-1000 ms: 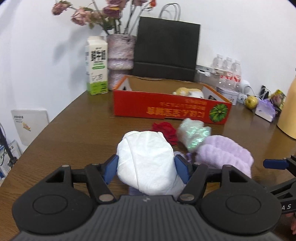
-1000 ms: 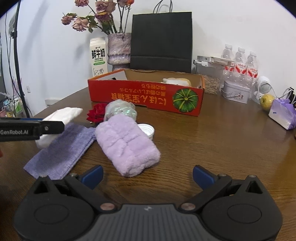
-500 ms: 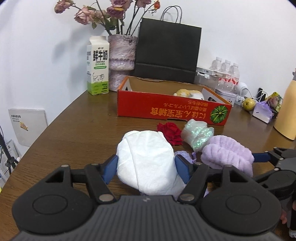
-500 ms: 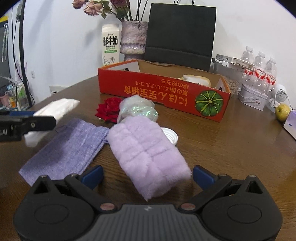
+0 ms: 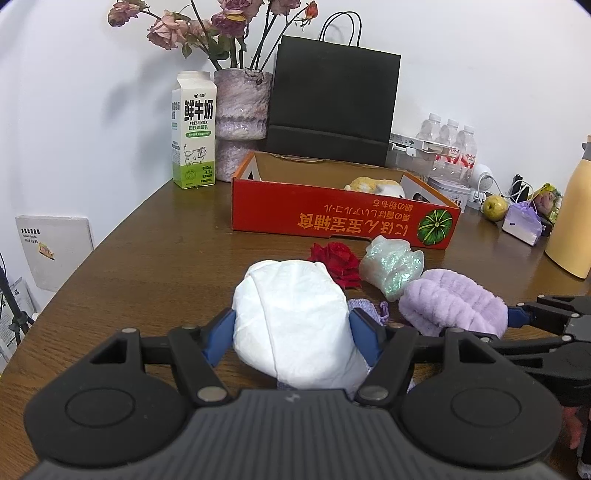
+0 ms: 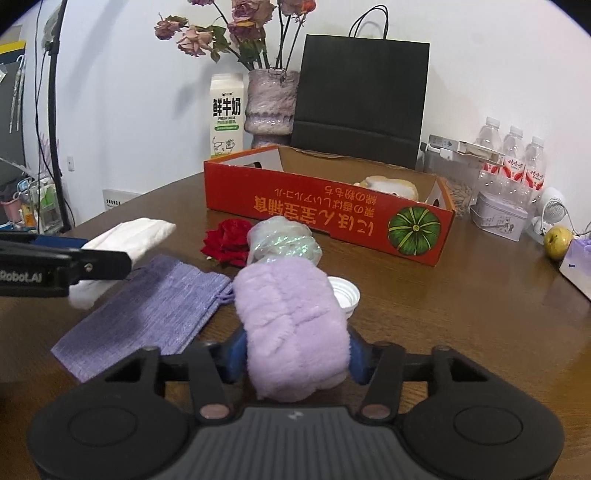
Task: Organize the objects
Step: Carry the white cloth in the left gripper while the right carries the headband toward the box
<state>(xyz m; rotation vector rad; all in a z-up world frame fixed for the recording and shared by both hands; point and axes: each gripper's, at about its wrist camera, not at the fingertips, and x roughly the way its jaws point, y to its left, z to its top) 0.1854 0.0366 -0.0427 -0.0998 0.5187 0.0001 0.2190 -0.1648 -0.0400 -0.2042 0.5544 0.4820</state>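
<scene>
Lilac plush fills my right gripper (image 6: 295,349): its jaws have just been closing and now pinch the fluffy purple towel roll (image 6: 291,328) at lower centre. My left gripper (image 5: 291,334) clamps the white folded cloth (image 5: 291,314), lower centre. Beyond lie a purple woven pouch (image 6: 147,314), white cap (image 6: 345,295), red rose (image 6: 229,242) and iridescent bundle (image 6: 284,243); mid-frame stands the red cardboard box (image 6: 325,214).

A milk carton (image 5: 194,129) stands by a vase (image 5: 241,122) of dry flowers (image 6: 236,27). A black paper bag (image 5: 332,107) stands behind. Water bottles (image 6: 513,158) and a yellow fruit (image 6: 557,238) sit far right.
</scene>
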